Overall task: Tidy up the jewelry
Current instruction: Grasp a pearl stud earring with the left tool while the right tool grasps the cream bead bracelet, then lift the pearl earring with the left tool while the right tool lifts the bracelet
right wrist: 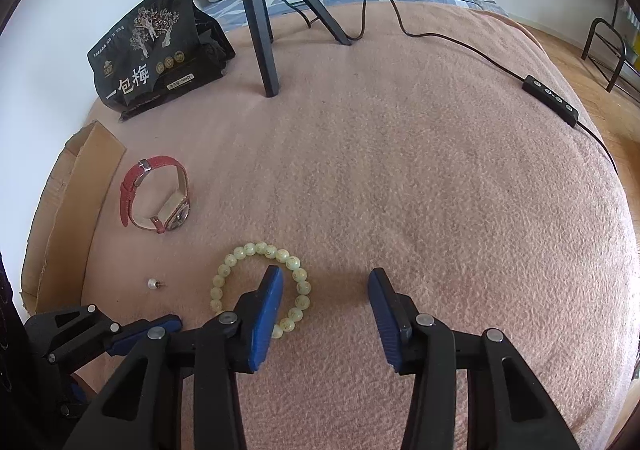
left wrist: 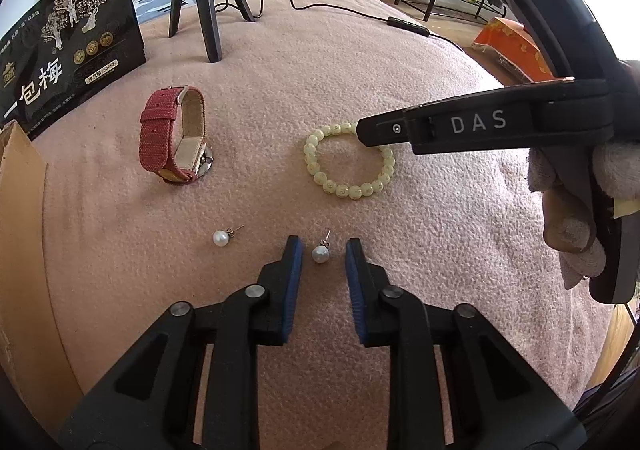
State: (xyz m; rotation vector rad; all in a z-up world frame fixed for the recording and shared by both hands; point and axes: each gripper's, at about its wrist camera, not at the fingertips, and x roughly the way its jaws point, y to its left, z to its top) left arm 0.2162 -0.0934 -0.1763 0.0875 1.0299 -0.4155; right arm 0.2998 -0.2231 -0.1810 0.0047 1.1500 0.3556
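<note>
On the pink blanket (left wrist: 400, 250), a pearl stud earring (left wrist: 321, 254) lies between the blue pads of my left gripper (left wrist: 323, 246), which stand close on either side without touching it. A second pearl earring (left wrist: 221, 237) lies to its left. My right gripper (right wrist: 326, 276) is open over a pale green bead bracelet (right wrist: 224, 270); its left finger (right wrist: 264, 314) is inside the ring and the ring's right side lies between the jaws. In the left wrist view one right finger (left wrist: 384, 129) reaches over the bracelet (left wrist: 312, 153). A red-strapped watch (left wrist: 172, 137) stands on edge farther left.
A black snack bag (right wrist: 156, 49) and tripod legs (right wrist: 260, 29) stand at the back. A cardboard box (right wrist: 60, 217) borders the left edge. A cable with a controller (right wrist: 552, 99) runs along the right. An orange box (left wrist: 512, 45) lies off the bed at the right.
</note>
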